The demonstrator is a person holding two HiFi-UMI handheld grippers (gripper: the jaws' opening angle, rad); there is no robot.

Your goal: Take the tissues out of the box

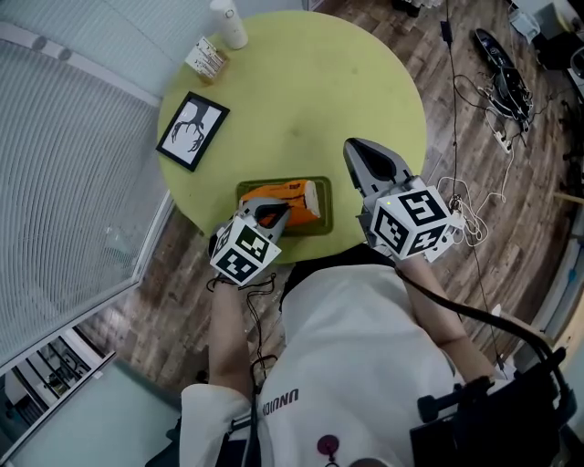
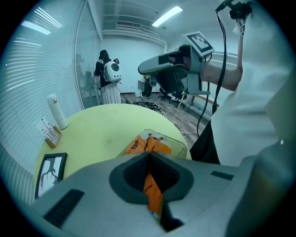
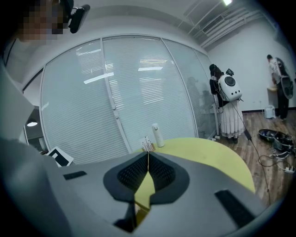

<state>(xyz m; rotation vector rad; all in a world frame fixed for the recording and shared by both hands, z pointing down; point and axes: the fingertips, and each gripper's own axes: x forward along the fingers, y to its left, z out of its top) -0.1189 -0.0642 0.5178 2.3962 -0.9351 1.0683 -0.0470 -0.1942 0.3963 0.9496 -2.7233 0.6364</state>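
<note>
An orange tissue pack [image 1: 285, 198] lies in a shallow green box [image 1: 320, 224] at the near edge of the round yellow-green table [image 1: 301, 100]. My left gripper [image 1: 274, 215] is over the pack's near end, shut on it. In the left gripper view an orange strip of the pack [image 2: 152, 187] runs up between the closed jaws of my left gripper [image 2: 149, 155], while the rest of the pack [image 2: 150, 144] rests in the box [image 2: 183, 144]. My right gripper [image 1: 358, 151] hovers to the right of the box, shut and empty. In its own view the right gripper [image 3: 148, 160] shows closed jaws.
A black picture frame [image 1: 192, 129], a small card stand [image 1: 206, 58] and a white bottle [image 1: 229, 23] stand along the table's far left. Blinds behind glass run along the left. Cables and a power strip [image 1: 497, 91] lie on the wooden floor at the right.
</note>
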